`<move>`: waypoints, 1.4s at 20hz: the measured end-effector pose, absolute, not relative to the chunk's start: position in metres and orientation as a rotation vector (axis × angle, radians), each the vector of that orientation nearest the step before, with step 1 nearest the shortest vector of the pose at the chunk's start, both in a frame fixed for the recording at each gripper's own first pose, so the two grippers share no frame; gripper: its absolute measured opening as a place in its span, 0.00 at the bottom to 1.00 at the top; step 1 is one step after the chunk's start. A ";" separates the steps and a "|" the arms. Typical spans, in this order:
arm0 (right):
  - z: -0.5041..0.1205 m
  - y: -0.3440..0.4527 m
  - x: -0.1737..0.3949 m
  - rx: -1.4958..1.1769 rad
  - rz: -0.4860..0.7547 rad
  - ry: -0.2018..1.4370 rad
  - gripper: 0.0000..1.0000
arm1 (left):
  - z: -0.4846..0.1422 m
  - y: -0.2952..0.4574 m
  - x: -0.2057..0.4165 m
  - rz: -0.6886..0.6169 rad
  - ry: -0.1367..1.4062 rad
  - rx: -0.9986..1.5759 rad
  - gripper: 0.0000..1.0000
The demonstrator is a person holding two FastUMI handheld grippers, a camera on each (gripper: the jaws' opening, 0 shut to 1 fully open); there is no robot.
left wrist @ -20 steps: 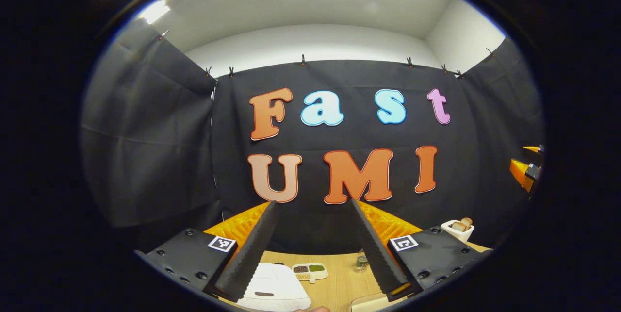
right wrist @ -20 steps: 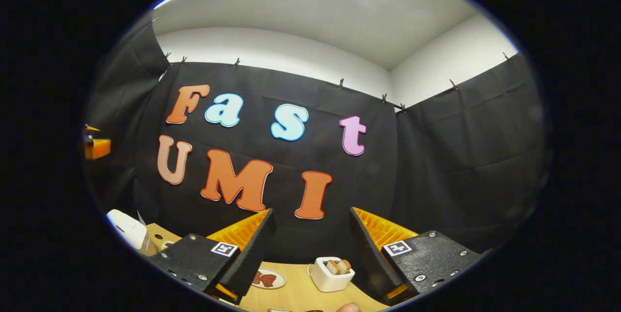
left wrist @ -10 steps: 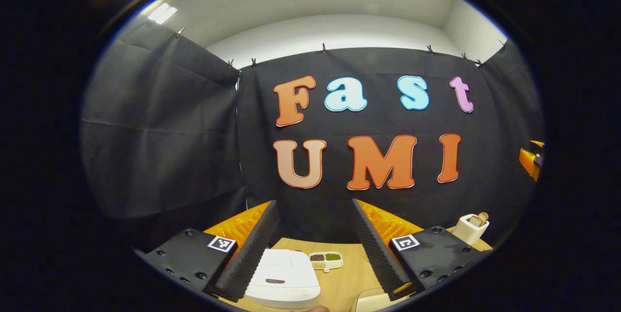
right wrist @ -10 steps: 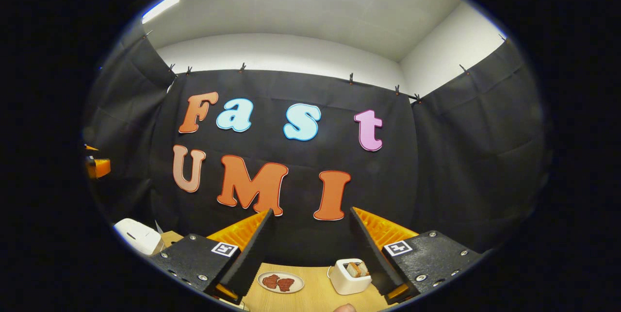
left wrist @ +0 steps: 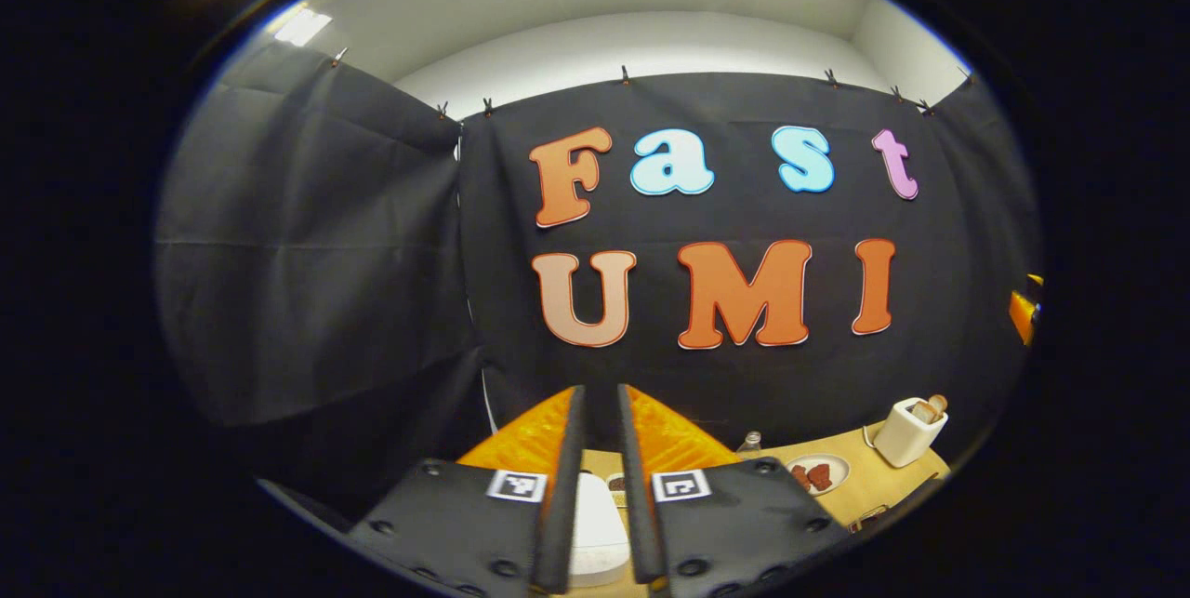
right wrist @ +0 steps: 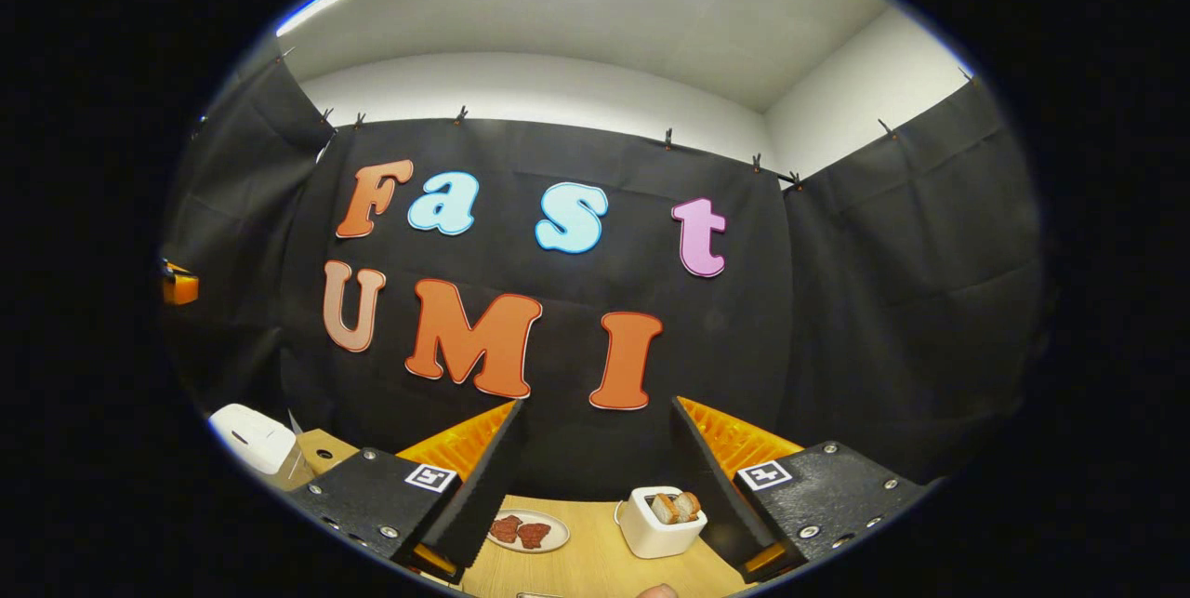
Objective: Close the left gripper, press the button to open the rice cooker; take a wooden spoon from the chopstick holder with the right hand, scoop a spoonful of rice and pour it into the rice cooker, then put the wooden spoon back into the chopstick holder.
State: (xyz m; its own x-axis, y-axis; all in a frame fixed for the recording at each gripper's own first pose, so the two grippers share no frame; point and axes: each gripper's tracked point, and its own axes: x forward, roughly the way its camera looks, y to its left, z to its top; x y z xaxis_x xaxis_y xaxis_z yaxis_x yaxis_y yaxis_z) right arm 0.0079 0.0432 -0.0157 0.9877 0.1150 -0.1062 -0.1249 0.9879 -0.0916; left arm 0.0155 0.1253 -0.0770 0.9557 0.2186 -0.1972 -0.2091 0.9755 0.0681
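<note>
Pressing was the step I judged to be in hand; my left tongs (left wrist: pixel 595 486) stood with their fingers drawn nearly together, a thin gap left and nothing held, and the white rice cooker (left wrist: pixel 595 524) lay just ahead of and below their tips; to do it well I would have shut that last gap first, so the two tips made one blunt point, then lowered straight onto the button rather than glancing off the smooth lid; the button itself I could not make out. My right tongs (right wrist: pixel 595 486) hung wide open and empty; ahead of them sat a white toaster (right wrist: pixel 658 524) with bread in it and a plate (right wrist: pixel 528 533) just to its left; the cooker (right wrist: pixel 249 438) sat far off to their left. The bench (right wrist: pixel 595 570) was pale wood; black cloth (right wrist: pixel 883 300) walled the booth, with white ceiling above. The chopstick holder and wooden spoon I could not pick out.
</note>
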 end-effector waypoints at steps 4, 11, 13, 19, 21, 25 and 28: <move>-0.028 0.032 -0.001 -0.128 0.087 0.155 0.94 | -0.110 0.138 0.023 0.209 0.345 -0.022 0.05; -0.027 0.012 -0.015 -0.152 0.032 0.174 0.94 | -0.194 0.184 0.042 0.244 0.672 -0.145 0.05; -0.026 0.006 -0.018 -0.156 0.004 0.174 0.94 | -0.223 0.198 0.043 0.270 0.787 -0.201 0.02; -0.037 -0.003 -0.028 -0.165 -0.057 0.218 0.94 | -0.320 0.202 0.041 0.253 1.110 -0.393 0.05; -0.041 -0.003 -0.030 -0.164 -0.070 0.219 0.94 | -0.351 0.209 0.031 0.246 1.219 -0.406 0.05; -0.060 -0.003 -0.035 -0.150 -0.088 0.272 0.94 | -0.398 0.208 0.018 0.265 1.338 -0.438 0.05; -0.067 0.003 -0.036 -0.113 -0.074 0.293 0.94 | -0.432 0.216 0.015 0.284 1.356 -0.451 0.05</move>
